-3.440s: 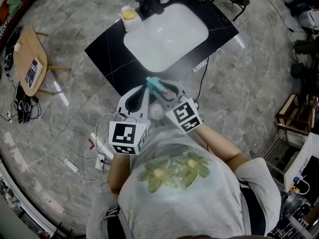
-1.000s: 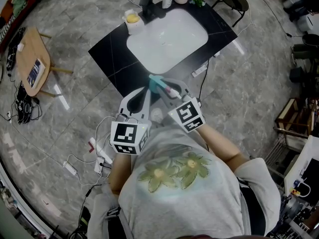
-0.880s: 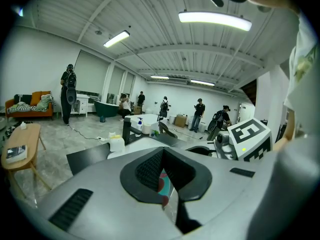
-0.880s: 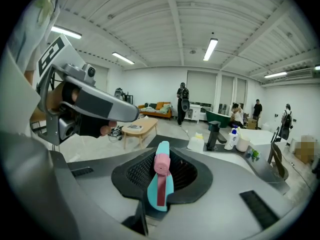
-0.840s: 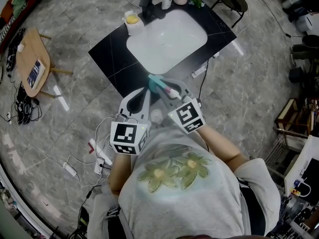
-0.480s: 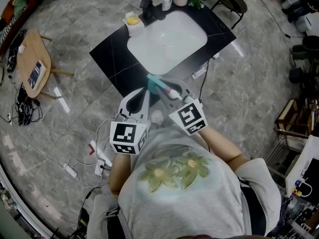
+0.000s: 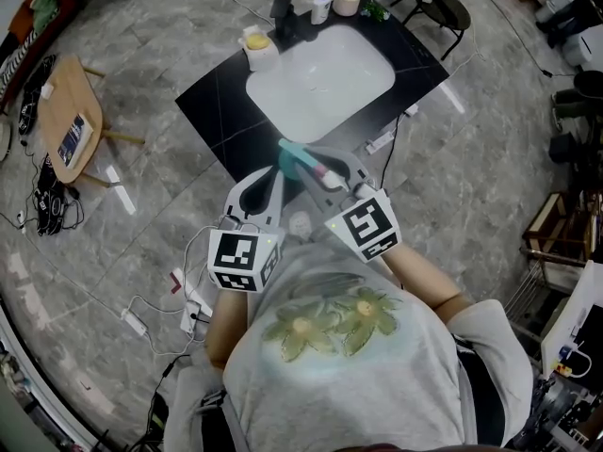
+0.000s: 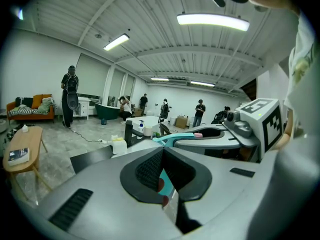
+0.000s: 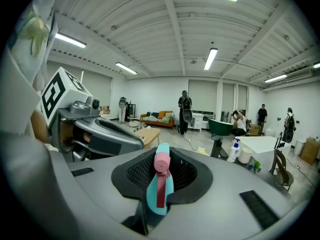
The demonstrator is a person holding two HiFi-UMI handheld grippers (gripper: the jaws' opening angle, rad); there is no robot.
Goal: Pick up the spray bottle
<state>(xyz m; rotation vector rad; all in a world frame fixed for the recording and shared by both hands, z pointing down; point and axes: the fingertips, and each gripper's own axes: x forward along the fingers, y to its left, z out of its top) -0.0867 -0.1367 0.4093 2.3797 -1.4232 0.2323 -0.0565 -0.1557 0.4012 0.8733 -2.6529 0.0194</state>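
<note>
Your right gripper (image 9: 161, 164) has its fingers closed on the spray bottle (image 9: 160, 189). They clamp its teal head, and the pink nozzle faces back toward that gripper's camera. The bottle is held up off the surface in front of your chest, with its translucent body below, between the two grippers. What is inside it cannot be made out.

Your left gripper (image 8: 162, 153) has its fingers brought together at the tips, just beside the bottle's teal head, gripping nothing you can make out.

Ahead of you, the black surface (image 7: 212, 97) carries a white sink basin (image 7: 320, 69). Along the basin's far rim stand a white tub (image 7: 256, 45) with something yellow in it, a pump bottle (image 7: 322, 6) with a blue top, and a cream cup (image 7: 347, 0) whose contents cannot be seen.
</note>
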